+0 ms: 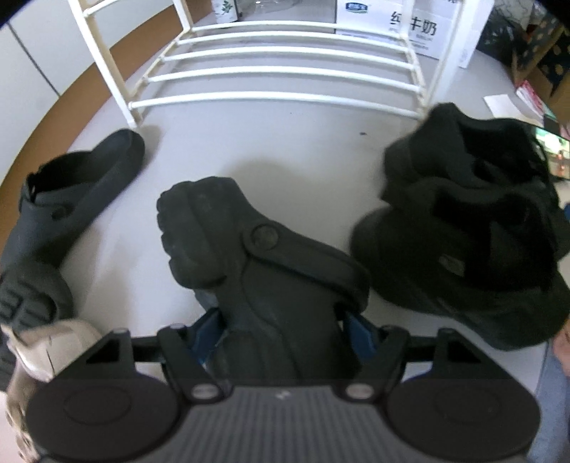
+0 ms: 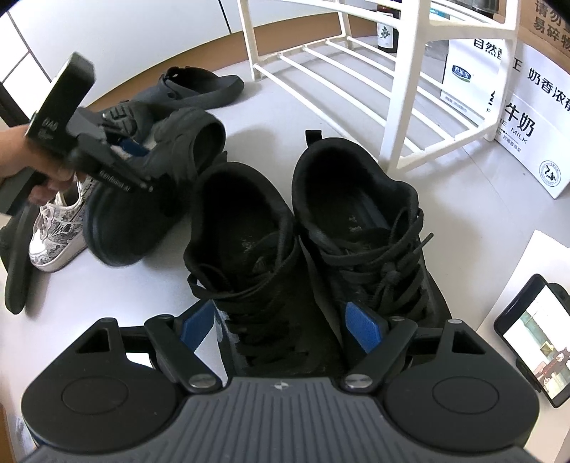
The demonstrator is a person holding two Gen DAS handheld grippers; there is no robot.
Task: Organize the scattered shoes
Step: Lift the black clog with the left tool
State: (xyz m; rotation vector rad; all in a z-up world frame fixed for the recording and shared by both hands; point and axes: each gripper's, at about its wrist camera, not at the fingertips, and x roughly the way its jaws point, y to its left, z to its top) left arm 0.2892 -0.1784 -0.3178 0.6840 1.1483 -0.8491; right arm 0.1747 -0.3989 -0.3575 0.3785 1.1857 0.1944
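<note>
Left wrist view: the left hand-held gripper (image 1: 281, 320) has a dark clog (image 1: 249, 256) between its blue pads (image 1: 358, 326), and the jaws clamp its sides. The clog is lifted and tilted, with its treaded sole showing at 10 o'clock and its heel strap and rivet turned toward 2 o'clock. A second clog (image 1: 82, 192) lies on the grey counter (image 1: 270, 142) at 9 o'clock, its toe near the foot of the white shoe rack (image 1: 285, 67), which fills the view at 12 o'clock. A pair of black sneakers (image 1: 470, 220) stands at 3 o'clock, close beside the held clog. A patterned white sneaker (image 1: 50, 345) shows in part at 8 o'clock. White milk cartons (image 1: 402, 25) stand behind the rack.

Right wrist view: the right hand-held gripper (image 2: 281, 327) straddles the left sneaker of the black pair (image 2: 306, 228). Its left pad is outside that shoe and its right pad is at the gap between the two shoes. Whether the pads press on the shoe I cannot tell. The pair sits side by side on the counter (image 2: 463, 199), with the heels toward 12 o'clock. At 9 o'clock a hand (image 2: 32, 156) holds the other gripper (image 2: 149, 156), closed on the clog (image 2: 171, 149) above the counter. The second clog (image 2: 199, 89) lies at 11 o'clock, and the patterned sneaker (image 2: 57, 231) and a dark slipper (image 2: 17, 263) at 8 o'clock. The rack (image 2: 399, 96) is at 1 o'clock and a phone (image 2: 534, 338) at 4 o'clock.
</note>
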